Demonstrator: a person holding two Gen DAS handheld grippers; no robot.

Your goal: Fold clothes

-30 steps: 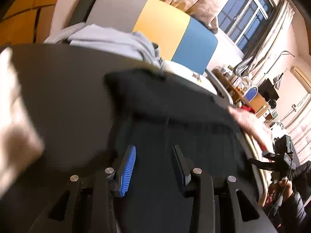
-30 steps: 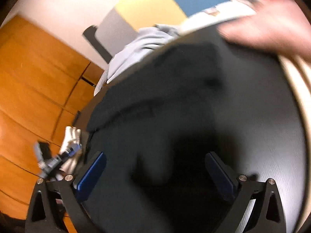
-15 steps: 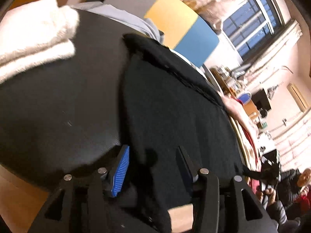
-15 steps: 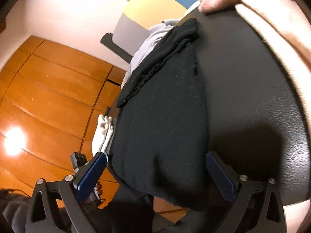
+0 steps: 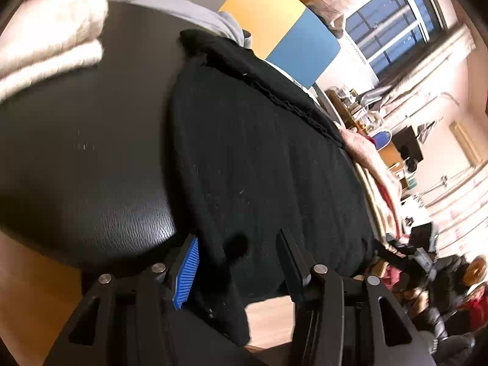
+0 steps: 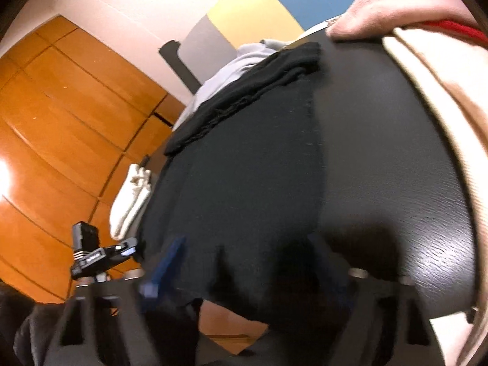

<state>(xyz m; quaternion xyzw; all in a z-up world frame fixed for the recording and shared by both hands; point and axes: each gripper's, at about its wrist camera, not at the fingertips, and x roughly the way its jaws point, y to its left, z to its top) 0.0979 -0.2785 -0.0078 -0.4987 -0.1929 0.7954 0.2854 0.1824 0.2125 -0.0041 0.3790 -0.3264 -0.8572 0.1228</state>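
Observation:
A black garment (image 5: 259, 152) (image 6: 244, 183) lies spread flat on the black table (image 5: 91, 152) (image 6: 381, 152), and its near hem hangs over the table's front edge. My left gripper (image 5: 238, 259) is at the hem's left corner, jaws apart, with a loose fold of the cloth between the blue pad (image 5: 189, 271) and the other finger. My right gripper (image 6: 247, 262) is blurred at the hem's right part. Its jaws are closing with the hem between them, and the pads stand clear of the cloth.
A folded white towel (image 5: 45, 45) (image 6: 131, 204) sits at the table's left. A grey garment (image 5: 189, 15) (image 6: 231, 67) is heaped at the far edge before a grey, yellow and blue chair (image 5: 274, 21). Beige and pink cloth (image 6: 427, 91) lies along the right side.
Both grippers drew back to the table's near edge, and the garment now lies flat with its hem over that edge. The right jaws have narrowed from wide open.

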